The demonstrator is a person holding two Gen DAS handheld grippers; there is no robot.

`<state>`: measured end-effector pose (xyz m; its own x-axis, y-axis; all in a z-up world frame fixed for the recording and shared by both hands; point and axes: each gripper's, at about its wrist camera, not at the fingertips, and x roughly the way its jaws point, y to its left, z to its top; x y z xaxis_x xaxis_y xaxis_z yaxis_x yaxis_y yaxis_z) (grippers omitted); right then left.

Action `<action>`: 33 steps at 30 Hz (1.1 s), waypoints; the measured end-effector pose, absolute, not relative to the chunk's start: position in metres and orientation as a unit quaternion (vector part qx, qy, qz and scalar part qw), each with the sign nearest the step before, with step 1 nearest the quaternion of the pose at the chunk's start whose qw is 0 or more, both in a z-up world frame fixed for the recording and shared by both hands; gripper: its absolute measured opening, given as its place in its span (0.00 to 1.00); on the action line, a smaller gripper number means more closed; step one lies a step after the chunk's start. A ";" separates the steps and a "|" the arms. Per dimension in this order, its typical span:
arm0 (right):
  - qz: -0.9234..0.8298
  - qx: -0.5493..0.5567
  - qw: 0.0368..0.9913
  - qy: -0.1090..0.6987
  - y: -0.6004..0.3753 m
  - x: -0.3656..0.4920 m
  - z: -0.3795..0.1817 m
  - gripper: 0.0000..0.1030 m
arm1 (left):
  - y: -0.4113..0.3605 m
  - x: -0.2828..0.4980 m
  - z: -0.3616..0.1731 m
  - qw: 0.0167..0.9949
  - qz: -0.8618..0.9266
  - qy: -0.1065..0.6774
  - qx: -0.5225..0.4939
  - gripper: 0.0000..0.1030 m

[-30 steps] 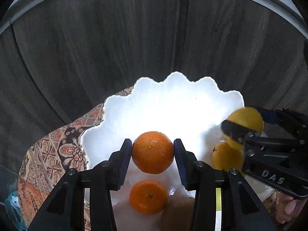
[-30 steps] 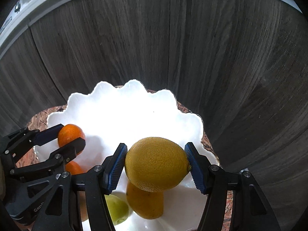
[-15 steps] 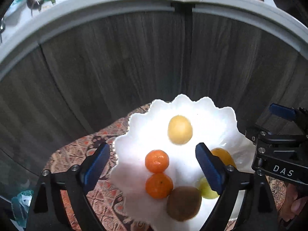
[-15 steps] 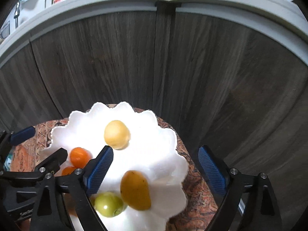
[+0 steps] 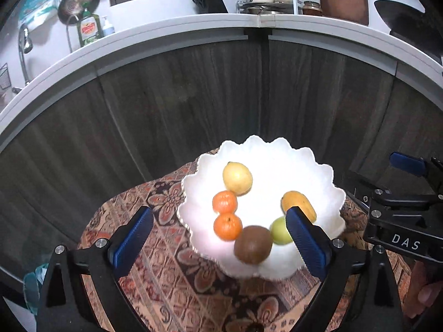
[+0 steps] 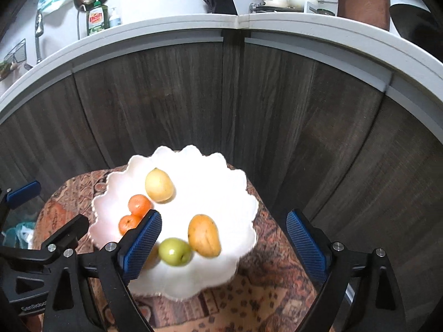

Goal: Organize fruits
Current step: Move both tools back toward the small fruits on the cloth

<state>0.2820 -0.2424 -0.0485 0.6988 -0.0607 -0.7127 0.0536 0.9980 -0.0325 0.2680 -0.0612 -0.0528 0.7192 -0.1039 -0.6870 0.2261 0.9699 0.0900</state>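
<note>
A white scalloped bowl stands on a patterned cloth and holds a pale lemon, two tangerines, a brown kiwi, a green fruit and an orange-yellow mango. My left gripper hovers above the bowl's left half, its jaws opening with nothing between the pads. Over the right half my right gripper stands open and empty. Each gripper shows in the other's view.
The patterned cloth covers a small round table. Dark wood cabinet doors rise close behind it under a white countertop with bottles, pots and a knife block. A hand holds the right gripper at the lower right.
Both grippers let go: the tangerine and the lemon now lie in the bowl. Both jaws opened wide and both grippers pulled up and back, so the whole bowl and counter show.
</note>
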 end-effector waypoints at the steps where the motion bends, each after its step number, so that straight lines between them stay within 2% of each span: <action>1: -0.030 -0.006 0.922 0.387 -0.241 0.278 -0.048 0.90 | -0.060 0.263 -0.052 0.923 -0.089 0.364 0.083 0.95; 10: -0.027 -0.020 0.920 0.391 -0.231 0.235 -0.051 0.90 | -0.048 0.223 -0.061 0.923 -0.080 0.370 0.073 0.95; 21: -0.009 -0.021 0.905 0.424 -0.218 0.200 -0.092 0.88 | -0.030 0.186 -0.085 0.923 -0.061 0.374 0.068 0.95; 33: 0.014 -0.033 0.879 0.476 -0.200 0.181 -0.153 0.65 | -0.014 0.163 -0.136 0.912 -0.049 0.403 0.066 0.95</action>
